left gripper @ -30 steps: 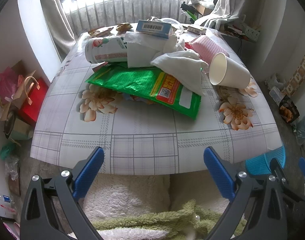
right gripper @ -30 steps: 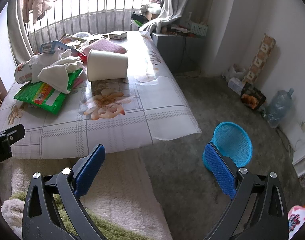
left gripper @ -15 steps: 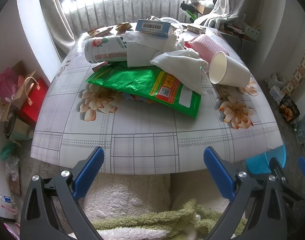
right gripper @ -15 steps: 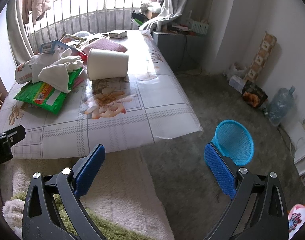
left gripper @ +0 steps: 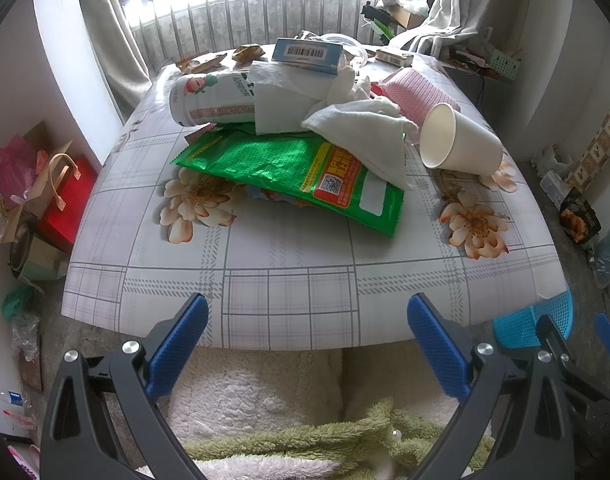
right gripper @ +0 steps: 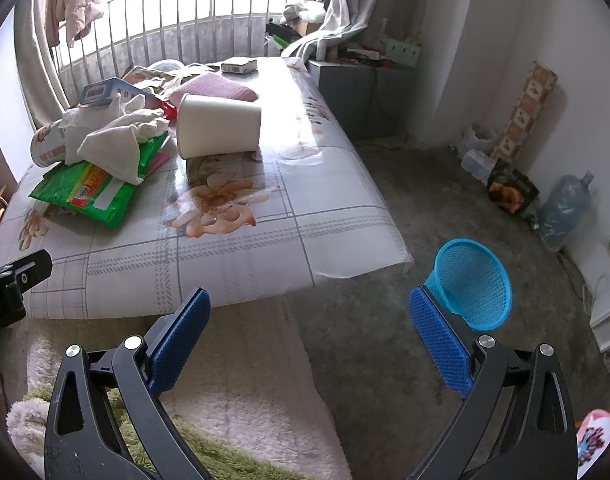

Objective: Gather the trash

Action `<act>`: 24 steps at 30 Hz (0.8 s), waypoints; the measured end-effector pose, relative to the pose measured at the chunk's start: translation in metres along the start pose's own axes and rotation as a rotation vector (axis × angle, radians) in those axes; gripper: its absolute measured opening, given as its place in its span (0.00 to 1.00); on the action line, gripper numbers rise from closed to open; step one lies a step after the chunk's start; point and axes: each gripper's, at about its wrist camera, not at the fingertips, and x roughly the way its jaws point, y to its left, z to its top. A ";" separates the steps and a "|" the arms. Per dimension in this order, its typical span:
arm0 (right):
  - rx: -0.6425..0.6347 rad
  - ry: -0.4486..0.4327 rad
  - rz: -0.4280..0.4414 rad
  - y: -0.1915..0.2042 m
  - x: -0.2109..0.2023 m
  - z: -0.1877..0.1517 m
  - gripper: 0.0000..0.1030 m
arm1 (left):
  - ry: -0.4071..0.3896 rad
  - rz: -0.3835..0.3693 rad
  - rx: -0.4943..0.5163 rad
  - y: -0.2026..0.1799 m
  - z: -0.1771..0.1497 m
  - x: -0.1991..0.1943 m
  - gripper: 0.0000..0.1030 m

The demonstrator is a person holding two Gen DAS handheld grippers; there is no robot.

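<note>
Ahead of the left gripper point(left gripper: 307, 344), across bare tablecloth point(left gripper: 289, 264): the trash heap, green wrapper point(left gripper: 293, 168) nearest, long axis slanting from far left to near right. Paper cup point(right gripper: 219, 126) on its side, ahead and left of the right gripper point(right gripper: 311, 336); blue basket point(right gripper: 471, 284) on the floor just beyond its right finger. Both grippers spread wide, empty, low at the table's near edge. Left probably nearer the wrapper.

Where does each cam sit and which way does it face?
Left wrist: on the left gripper, facing the table's trash pile; own open blue-padded fingers show, plus the right gripper's edge.
Right wrist: on the right gripper, angled right toward floor; open fingers show.
Shared: white paper cup, green foil packet, blue mesh basket.
</note>
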 end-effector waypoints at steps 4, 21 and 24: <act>0.001 0.000 0.000 0.000 0.000 0.000 0.93 | 0.001 -0.001 0.000 0.001 0.000 0.000 0.95; 0.006 0.006 0.004 0.000 0.002 0.000 0.93 | 0.002 0.000 0.003 0.003 -0.001 0.002 0.95; 0.006 0.006 0.004 0.000 0.002 0.001 0.93 | -0.001 0.002 0.003 0.005 -0.004 0.002 0.95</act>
